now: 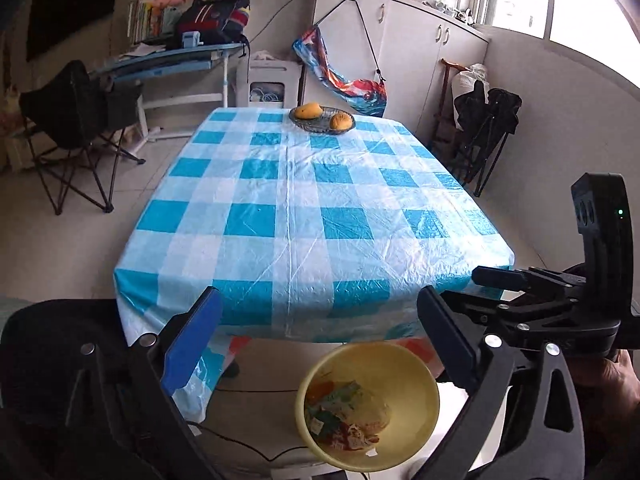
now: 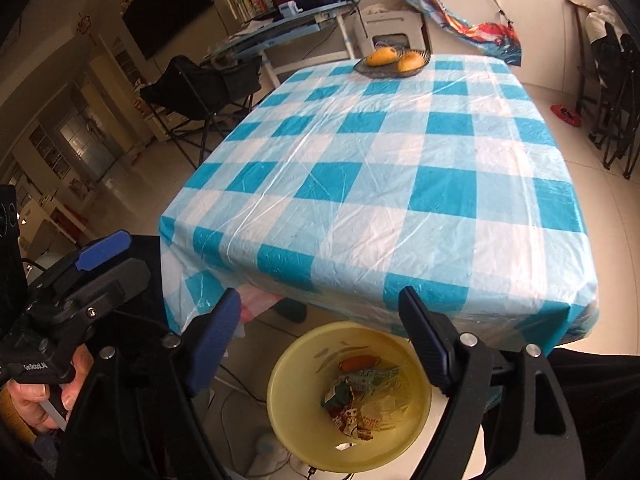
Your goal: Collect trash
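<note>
A yellow bin [image 1: 404,364] [image 2: 296,364] stands on the floor just under the near edge of the table. Crumpled wrappers [image 1: 348,412] [image 2: 360,396] lie inside it. My left gripper [image 1: 320,294] hovers above the bin, jaws wide apart, nothing between the blue pads [image 1: 192,340]. My right gripper [image 2: 320,294] also hangs over the bin, open and empty. In the right wrist view a hand [image 2: 32,396] holds the left gripper's handle at the lower left. The table [image 1: 288,200] [image 2: 400,184] wears a blue and white checked cloth with no trash on it.
A glass plate [image 1: 316,128] [image 2: 362,68] with two mangoes sits at the table's far end. Black folding chairs [image 1: 72,120] [image 1: 488,128] flank the table. A desk [image 1: 168,60] and white cabinets [image 1: 400,40] line the back. Cables [image 1: 248,448] trail on the floor beside the bin.
</note>
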The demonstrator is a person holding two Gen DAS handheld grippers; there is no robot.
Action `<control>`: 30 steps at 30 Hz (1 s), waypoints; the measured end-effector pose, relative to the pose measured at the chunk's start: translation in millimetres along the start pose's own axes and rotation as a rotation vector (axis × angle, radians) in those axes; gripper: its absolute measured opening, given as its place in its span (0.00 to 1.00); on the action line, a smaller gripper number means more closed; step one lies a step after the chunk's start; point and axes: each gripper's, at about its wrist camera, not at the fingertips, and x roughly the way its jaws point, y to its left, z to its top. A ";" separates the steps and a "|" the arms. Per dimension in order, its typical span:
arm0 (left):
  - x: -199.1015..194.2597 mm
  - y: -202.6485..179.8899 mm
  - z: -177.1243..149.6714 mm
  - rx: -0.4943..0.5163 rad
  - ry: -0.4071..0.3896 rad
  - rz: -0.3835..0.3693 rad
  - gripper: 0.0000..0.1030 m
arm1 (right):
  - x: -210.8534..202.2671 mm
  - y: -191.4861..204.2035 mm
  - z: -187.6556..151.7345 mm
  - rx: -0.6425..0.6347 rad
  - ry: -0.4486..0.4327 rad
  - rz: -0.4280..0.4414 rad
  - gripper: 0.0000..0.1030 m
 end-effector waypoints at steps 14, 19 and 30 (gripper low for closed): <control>-21.0 4.8 2.3 0.023 -0.091 0.088 0.93 | -29.0 17.7 2.0 -0.104 -0.261 -0.226 0.89; -21.8 2.9 -5.3 0.043 -0.124 0.133 0.93 | -42.9 25.1 -0.5 -0.153 -0.369 -0.324 0.93; -50.7 -1.1 -6.5 0.044 -0.223 0.154 0.93 | -50.8 37.2 -7.5 -0.233 -0.456 -0.426 0.93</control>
